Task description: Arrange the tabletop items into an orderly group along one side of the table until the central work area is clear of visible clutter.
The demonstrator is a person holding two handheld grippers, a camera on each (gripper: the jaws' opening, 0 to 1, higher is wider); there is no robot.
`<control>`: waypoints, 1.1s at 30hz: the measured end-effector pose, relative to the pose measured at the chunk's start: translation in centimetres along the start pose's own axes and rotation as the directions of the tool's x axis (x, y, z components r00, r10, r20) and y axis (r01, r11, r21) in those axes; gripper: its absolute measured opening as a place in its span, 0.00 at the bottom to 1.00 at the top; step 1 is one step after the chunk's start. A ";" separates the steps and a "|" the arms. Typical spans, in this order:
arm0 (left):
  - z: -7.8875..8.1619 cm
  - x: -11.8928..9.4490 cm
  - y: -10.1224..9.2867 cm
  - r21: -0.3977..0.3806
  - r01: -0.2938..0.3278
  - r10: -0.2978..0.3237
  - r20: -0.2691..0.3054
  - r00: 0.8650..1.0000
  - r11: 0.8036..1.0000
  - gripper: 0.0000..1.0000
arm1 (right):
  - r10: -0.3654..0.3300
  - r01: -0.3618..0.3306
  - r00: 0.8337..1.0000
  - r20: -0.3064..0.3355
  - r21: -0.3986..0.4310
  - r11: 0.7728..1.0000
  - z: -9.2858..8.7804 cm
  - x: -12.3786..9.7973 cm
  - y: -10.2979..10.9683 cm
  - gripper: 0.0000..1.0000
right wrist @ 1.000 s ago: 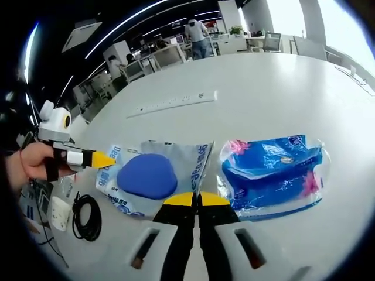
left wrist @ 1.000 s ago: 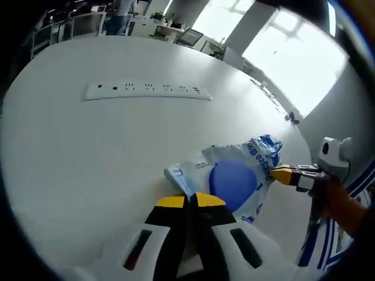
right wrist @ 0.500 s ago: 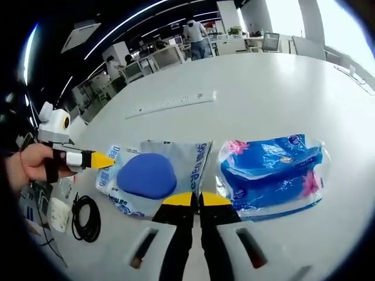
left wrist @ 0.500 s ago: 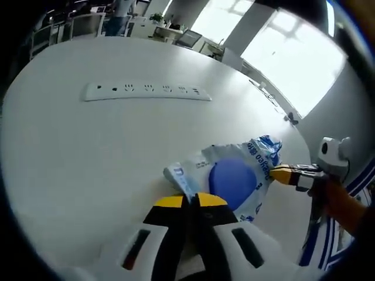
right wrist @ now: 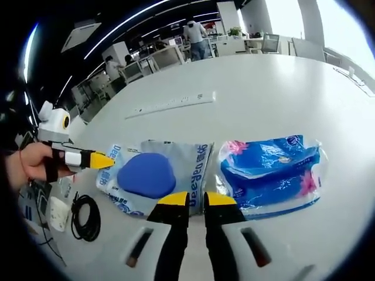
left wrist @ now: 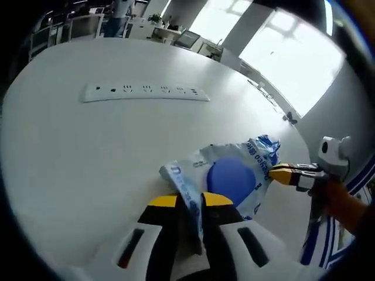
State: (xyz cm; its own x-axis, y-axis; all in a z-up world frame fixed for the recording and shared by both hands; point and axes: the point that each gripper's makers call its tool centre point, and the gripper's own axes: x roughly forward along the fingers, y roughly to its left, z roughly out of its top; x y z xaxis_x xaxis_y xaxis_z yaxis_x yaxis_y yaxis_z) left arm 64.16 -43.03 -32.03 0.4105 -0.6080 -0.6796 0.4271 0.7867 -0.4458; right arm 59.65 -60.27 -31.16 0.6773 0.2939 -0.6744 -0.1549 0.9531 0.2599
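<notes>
On the white counter (right wrist: 281, 93), the wipes pack with the blue lid (right wrist: 153, 174) lies beside the blue tissue pack (right wrist: 270, 171), its corner seemingly nipped by the left hand-held gripper (left wrist: 191, 201), the right hand-held gripper (right wrist: 197, 199) released, so slide it gently sideways.

We see two soft plastic packs lying flat on the white counter (right wrist: 275, 93), side by side and nearly touching. The pale pack (right wrist: 153, 174), printed with blue lettering along its edges, carries a large rounded blue patch in its middle; the same pack (left wrist: 225, 175) has one corner lifted and creased. The clear-wrapped blue pack (right wrist: 270, 171) beside it is crinkled, with pink flower marks at its ends. A long white power strip (right wrist: 170, 104) lies beyond the pale pack, well apart from it, its sockets facing up (left wrist: 146, 92).
</notes>
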 end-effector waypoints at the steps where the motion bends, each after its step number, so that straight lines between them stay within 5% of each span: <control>1: 0.0 0.0 0.0 0.004 0.000 0.000 0.000 1.000 1.000 0.12 | -0.001 0.001 1.000 0.000 0.000 1.000 0.0 0.0 0.0 0.08; 33: 0.2 -1.4 0.2 0.040 -0.014 0.013 0.012 1.000 0.999 0.34 | -0.030 0.030 0.999 0.031 -0.004 1.000 0.7 -1.6 -0.3 0.20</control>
State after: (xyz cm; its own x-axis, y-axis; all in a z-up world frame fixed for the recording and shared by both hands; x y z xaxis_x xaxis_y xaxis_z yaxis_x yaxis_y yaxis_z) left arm 63.89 -42.06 -31.07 0.4259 -0.5988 -0.6783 0.4532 0.7900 -0.4128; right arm 59.14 -61.05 -29.63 0.7037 0.2628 -0.6601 -0.1376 0.9619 0.2363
